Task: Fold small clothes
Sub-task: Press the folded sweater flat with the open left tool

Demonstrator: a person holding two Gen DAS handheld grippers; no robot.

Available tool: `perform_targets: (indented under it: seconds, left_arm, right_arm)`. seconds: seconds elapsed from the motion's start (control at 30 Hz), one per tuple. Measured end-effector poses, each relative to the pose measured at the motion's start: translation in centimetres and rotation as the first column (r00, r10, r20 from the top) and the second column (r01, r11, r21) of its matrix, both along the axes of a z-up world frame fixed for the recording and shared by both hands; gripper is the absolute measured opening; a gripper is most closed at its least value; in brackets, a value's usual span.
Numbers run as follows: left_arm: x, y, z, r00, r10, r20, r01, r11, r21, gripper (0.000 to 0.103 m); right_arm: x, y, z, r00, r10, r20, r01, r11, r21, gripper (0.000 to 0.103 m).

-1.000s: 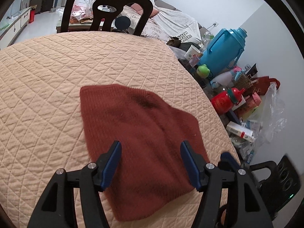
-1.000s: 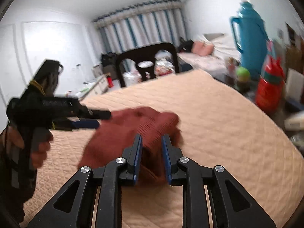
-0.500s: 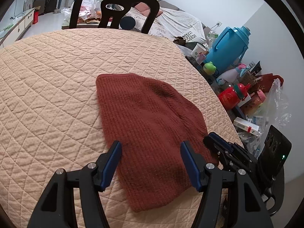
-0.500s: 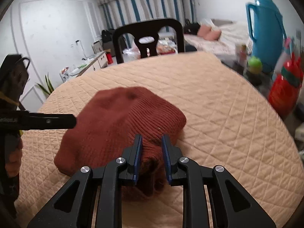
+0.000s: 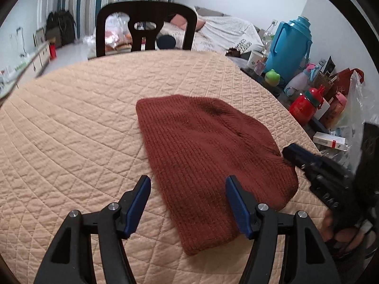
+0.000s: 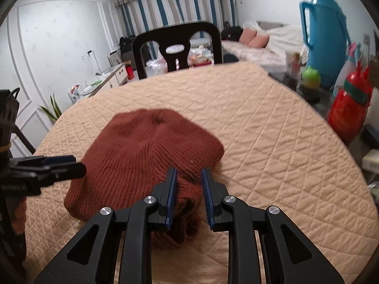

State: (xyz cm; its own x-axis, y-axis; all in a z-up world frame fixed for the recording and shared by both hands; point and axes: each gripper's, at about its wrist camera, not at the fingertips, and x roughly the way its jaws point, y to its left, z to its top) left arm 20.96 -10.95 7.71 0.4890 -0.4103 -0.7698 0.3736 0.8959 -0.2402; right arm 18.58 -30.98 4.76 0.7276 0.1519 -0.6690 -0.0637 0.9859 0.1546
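Rust-red knit hat (image 5: 208, 156) lying flat on the peach quilted cover (image 5: 71, 142) of the table, roughly mid-table and a bit toward the cluttered side. Looks like a beanie, ribbed, crown end toward the dark chair (image 5: 146, 23) at the far edge.

Left gripper (image 5: 188, 201) hanging just over the near edge of the hat, blue pads spread wide and easing further apart right now. Nothing pinched there: cloth sitting under the gap, pads not pressing on it. Left pad over bare quilt, right pad over the knit.

Right gripper (image 6: 189, 196) clamped on a bunched fold of the hat's near rim, pads close together with red knit squeezed between them and a wad of it puffing out behind the pads. Seen from the left wrist camera, coming in from the right side with its dark tip right at the hat's edge; a hand (image 5: 341, 232) gripping the handle, blurry.

Off the table's right side: big blue thermos (image 5: 289, 47), red bottle (image 5: 305, 106) with a green band, small green frog-ish thing (image 5: 272, 77), white box (image 5: 329, 139), plastic bag. Bed with pink pillows and striped curtains (image 6: 175, 7) further back.
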Motion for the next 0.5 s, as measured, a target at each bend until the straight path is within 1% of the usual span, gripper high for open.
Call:
perform_targets:
  seconds: [0.03, 0.07, 0.1, 0.17, 0.27, 0.33, 0.5]
  left_arm:
    - [-0.3, -0.2, 0.1, 1.0, 0.004, 0.021, -0.005, 1.0, 0.013, 0.07]
    - [-0.6, -0.4, 0.1, 0.999, 0.006, 0.038, -0.007, 1.0, 0.027, 0.071]
    - [-0.9, -0.5, 0.2, 0.998, 0.004, 0.058, -0.007, 0.999, 0.047, 0.071]
    - [-1.6, -1.1, 0.2, 0.995, -0.003, 0.1, -0.007, 0.996, 0.09, 0.072]
    - [-2.2, -1.3, 0.3, 0.993, -0.013, 0.116, 0.002, 0.996, 0.091, 0.072]
    - [-2.6, -1.5, 0.3, 0.99, -0.019, 0.14, 0.003, 0.994, 0.112, 0.072]
    - [-3.1, -1.9, 0.1, 0.986, -0.038, 0.161, 0.015, 0.99, 0.143, 0.072]
  right_arm:
    - [-0.3, 0.1, 0.5, 1.0, 0.002, 0.019, -0.002, 1.0, -0.001, 0.023]
    - [-0.6, 0.2, 1.0, 0.999, 0.01, 0.039, -0.01, 1.0, 0.003, 0.026]
    - [-0.9, 0.4, 1.3, 0.998, 0.023, 0.054, -0.023, 1.0, 0.004, 0.036]
    - [-1.2, 1.3, 1.6, 0.995, 0.075, 0.07, -0.075, 0.997, -0.011, 0.048]
    - [-1.0, 2.4, 0.9, 0.992, 0.113, 0.051, -0.11, 0.992, -0.063, 0.048]
    - [-0.6, 2.5, 0.0, 0.992, 0.122, 0.016, -0.121, 0.991, -0.062, 0.048]
    - [-0.1, 1.4, -2.0, 0.994, 0.091, -0.06, -0.096, 0.992, -0.085, 0.048]
